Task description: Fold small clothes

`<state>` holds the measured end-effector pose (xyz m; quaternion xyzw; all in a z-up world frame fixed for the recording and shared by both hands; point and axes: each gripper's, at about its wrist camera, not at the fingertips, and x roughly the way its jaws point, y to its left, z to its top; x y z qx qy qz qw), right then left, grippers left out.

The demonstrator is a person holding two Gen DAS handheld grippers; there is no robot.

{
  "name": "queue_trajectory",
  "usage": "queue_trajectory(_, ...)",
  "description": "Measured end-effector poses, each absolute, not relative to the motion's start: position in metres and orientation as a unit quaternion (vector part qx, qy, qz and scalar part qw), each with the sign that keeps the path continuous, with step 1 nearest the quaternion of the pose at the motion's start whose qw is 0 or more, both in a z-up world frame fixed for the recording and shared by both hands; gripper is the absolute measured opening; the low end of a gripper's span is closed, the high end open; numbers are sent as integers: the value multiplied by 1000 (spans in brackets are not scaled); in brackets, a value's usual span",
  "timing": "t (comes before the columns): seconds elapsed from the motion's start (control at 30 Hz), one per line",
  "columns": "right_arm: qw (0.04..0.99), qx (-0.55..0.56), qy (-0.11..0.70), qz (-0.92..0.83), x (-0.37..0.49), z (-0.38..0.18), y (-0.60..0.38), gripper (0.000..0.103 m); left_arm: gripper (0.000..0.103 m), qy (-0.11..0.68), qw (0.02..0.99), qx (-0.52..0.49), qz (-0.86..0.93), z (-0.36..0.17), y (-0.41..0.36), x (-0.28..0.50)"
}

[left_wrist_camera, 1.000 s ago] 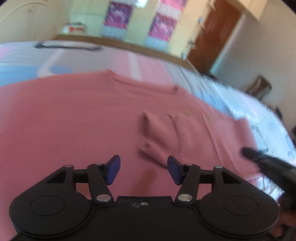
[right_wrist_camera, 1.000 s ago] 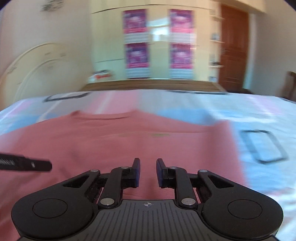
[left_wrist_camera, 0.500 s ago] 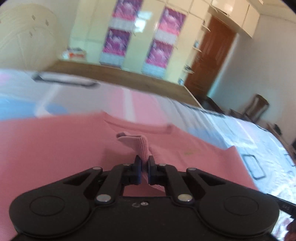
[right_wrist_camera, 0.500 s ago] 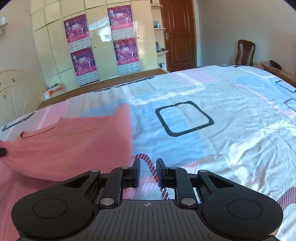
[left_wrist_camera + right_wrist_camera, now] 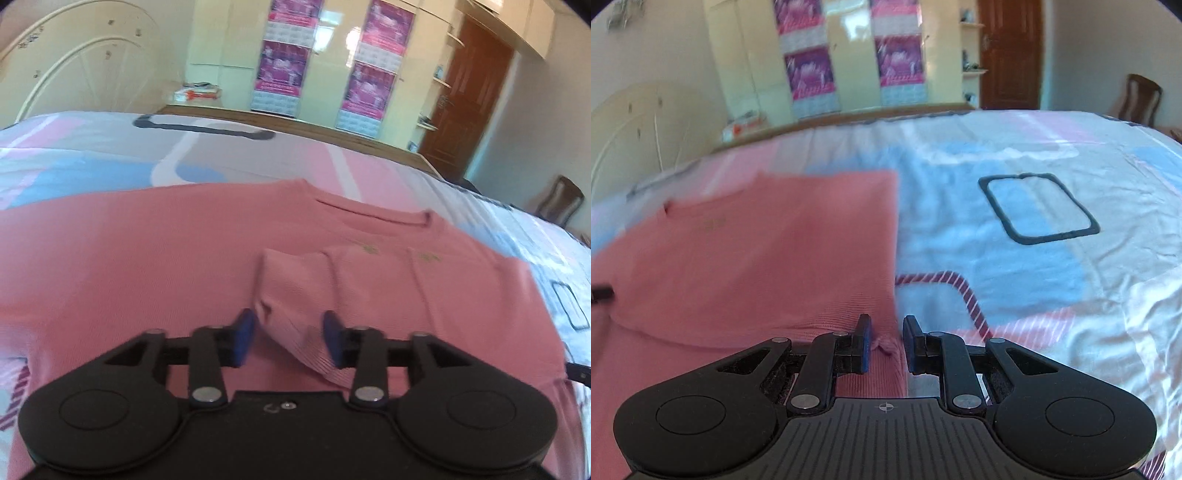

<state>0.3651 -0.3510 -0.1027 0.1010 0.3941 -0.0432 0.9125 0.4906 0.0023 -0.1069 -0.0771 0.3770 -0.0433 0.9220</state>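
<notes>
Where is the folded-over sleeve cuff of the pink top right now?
In the left wrist view, the sleeve cuff lies on the pink top, between the open left claw's fingers, below the neckline.

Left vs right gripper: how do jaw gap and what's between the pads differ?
The left gripper stands wide open, with a folded pink ribbed sleeve cuff lying loose between its blue pads. The right gripper shows a narrower gap, over the side edge of the pink knit sweater, only a small fabric nub between its pads. Both are open, gripping nothing.
</notes>
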Motion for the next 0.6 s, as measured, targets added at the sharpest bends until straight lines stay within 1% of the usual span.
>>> queue_trajectory(0.13, 928, 116, 352, -45, 378, -91, -364, 20, 48, 374, 922, -89, -44, -108, 12, 515)
queue_trajectory(0.17, 929, 124, 345, -47, 388, -89, -370, 23, 47, 378, 920, -92, -47, -111, 13, 524)
queue_trajectory(0.2, 929, 136, 342, -46, 399, -89, -377, 34, 45, 383, 918, -96, -47, -114, 14, 529)
queue_trajectory(0.23, 927, 151, 341, -47, 413, -90, -384, 41, 44, 392, 913, -100, -50, -117, 14, 539)
queue_trajectory(0.27, 925, 170, 338, -46, 425, -91, -393, 46, 41, 398, 910, -103, -55, -122, 14, 545)
queue_trajectory(0.33, 917, 208, 337, -43, 450, -96, -408, 46, 28, 396, 910, -102, -65, -126, 12, 549)
queue_trajectory(0.37, 913, 221, 339, -42, 461, -98, -415, 46, 11, 397, 909, -99, -75, -127, 10, 551)
queue_trajectory(0.4, 909, 237, 342, -33, 471, -101, -420, 46, 6, 397, 908, -101, -81, -128, 9, 552)
queue_trajectory(0.5, 893, 265, 363, -19, 492, -114, -430, 45, 5, 381, 914, -110, -79, -128, 10, 547)
queue_trajectory(0.53, 890, 269, 367, -10, 496, -117, -430, 36, 5, 362, 921, -119, -74, -125, 13, 541)
queue_trajectory(0.57, 890, 267, 369, 6, 498, -118, -428, 6, 5, 334, 931, -130, -70, -121, 17, 532)
queue_trajectory(0.6, 897, 248, 365, 8, 497, -114, -424, 5, 5, 304, 941, -134, -58, -116, 21, 522)
